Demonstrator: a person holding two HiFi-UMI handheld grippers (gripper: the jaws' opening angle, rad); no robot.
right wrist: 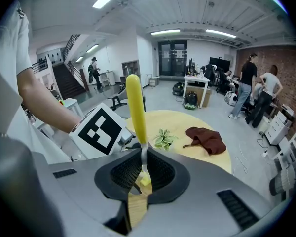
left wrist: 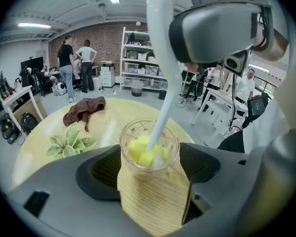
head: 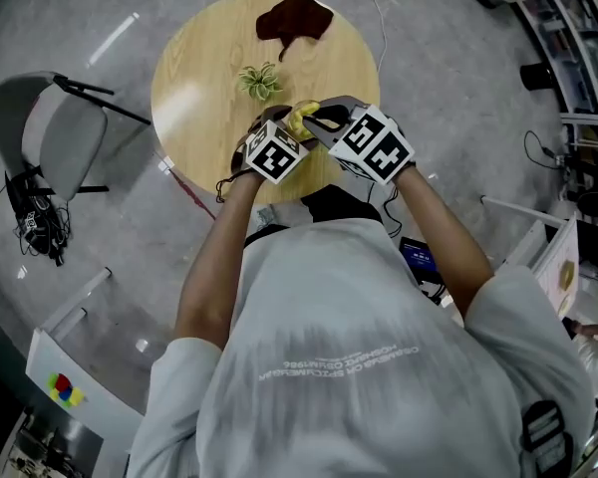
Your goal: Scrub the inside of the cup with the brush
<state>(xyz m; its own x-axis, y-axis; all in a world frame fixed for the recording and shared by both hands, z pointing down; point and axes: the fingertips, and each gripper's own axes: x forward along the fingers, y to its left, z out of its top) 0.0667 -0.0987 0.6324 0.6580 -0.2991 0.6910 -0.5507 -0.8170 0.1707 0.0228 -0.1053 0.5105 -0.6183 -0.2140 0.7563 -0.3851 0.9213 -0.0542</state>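
A clear glass cup (left wrist: 149,154) sits clamped between the jaws of my left gripper (left wrist: 149,169), held over the near edge of the round wooden table (head: 209,58). A brush with a white stem (left wrist: 164,68) and yellow sponge head (left wrist: 144,151) reaches down into the cup. My right gripper (right wrist: 142,171) is shut on the brush's stem, with the yellow handle (right wrist: 136,108) rising above the jaws. In the head view both grippers (head: 324,137) meet over the table's front edge, the yellow brush (head: 301,119) between them.
A small green plant (head: 260,80) and a brown cloth (head: 294,18) lie on the table beyond the grippers. A grey chair (head: 45,127) stands left of the table. People, desks and shelving fill the room behind.
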